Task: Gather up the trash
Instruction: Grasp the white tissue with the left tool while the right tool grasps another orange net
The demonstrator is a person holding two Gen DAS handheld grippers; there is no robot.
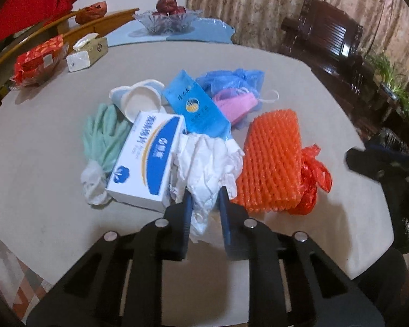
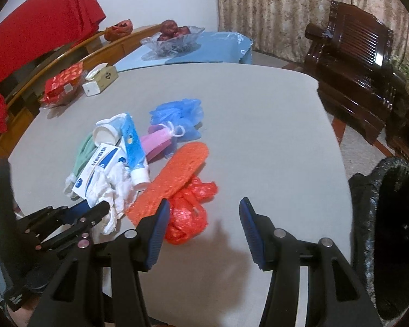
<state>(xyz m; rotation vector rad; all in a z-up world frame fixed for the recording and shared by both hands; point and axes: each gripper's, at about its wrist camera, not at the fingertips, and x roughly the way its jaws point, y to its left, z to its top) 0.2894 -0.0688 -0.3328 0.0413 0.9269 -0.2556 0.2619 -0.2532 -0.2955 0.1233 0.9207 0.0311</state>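
A heap of trash lies on the grey table point(image 1: 54, 190). My left gripper point(image 1: 205, 200) is shut on a crumpled white tissue point(image 1: 207, 163) at the heap's near edge, and the right wrist view shows the left gripper point(image 2: 95, 208) with the tissue point(image 2: 114, 190). Around it lie a white-and-blue box point(image 1: 147, 158), an orange foam net point(image 1: 270, 160), a red plastic bag point(image 2: 188, 212), a blue tube point(image 1: 196, 106), a pink mask point(image 1: 234, 106) and a green glove point(image 1: 103, 136). My right gripper point(image 2: 204, 201) hangs open just right of the red bag, nothing between its fingers.
A bin lined with a black bag point(image 2: 395, 218) stands off the table's right edge. At the back left are a tissue box point(image 2: 101, 80), a red packet point(image 2: 62, 84) and a glass fruit bowl point(image 2: 174, 41). A dark wooden chair point(image 2: 354, 62) stands at the far right.
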